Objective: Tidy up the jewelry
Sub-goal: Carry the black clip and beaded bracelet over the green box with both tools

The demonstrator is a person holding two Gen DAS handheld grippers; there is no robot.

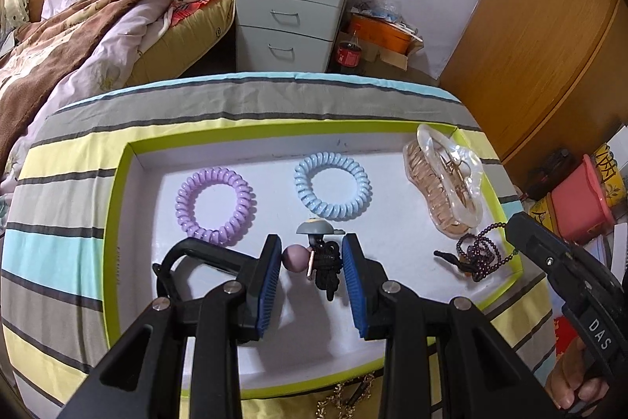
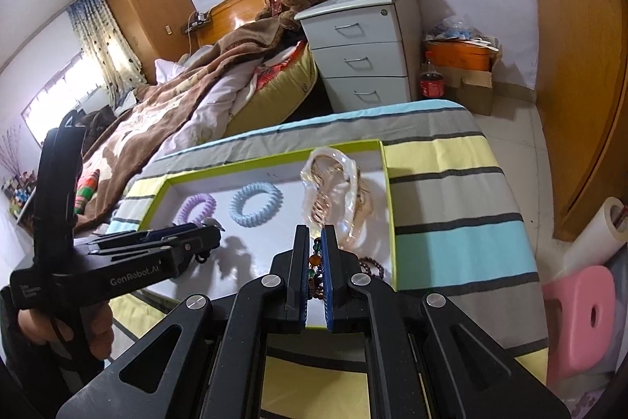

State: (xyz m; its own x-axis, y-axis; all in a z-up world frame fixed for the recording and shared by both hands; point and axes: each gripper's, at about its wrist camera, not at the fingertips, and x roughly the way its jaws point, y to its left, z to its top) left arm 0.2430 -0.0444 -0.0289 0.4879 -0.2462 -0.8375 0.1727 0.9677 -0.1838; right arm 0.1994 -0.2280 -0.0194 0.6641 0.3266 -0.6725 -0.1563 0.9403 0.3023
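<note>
A white tray with a lime rim (image 1: 117, 207) lies on a striped cloth. In it are a purple coil hair tie (image 1: 215, 210), a blue coil hair tie (image 1: 333, 185), a clear and gold claw clip (image 1: 445, 183) and a dark bead bracelet (image 1: 481, 254). My left gripper (image 1: 312, 264) is open, its blue pads on either side of a black hair tie with a mauve ball and grey charm (image 1: 324, 264) on the tray floor. My right gripper (image 2: 316, 262) is shut on a beaded string (image 2: 315, 268) with orange and green beads, low over the tray's near right part.
The striped cloth (image 1: 59, 183) covers a raised surface. Behind stand a grey three-drawer cabinet (image 1: 290, 10), an unmade bed (image 1: 78, 38) and a wooden wardrobe (image 1: 541, 26). A pink stool (image 2: 581, 317) stands at the right. Gold chain bits (image 1: 337, 399) lie at the tray's near edge.
</note>
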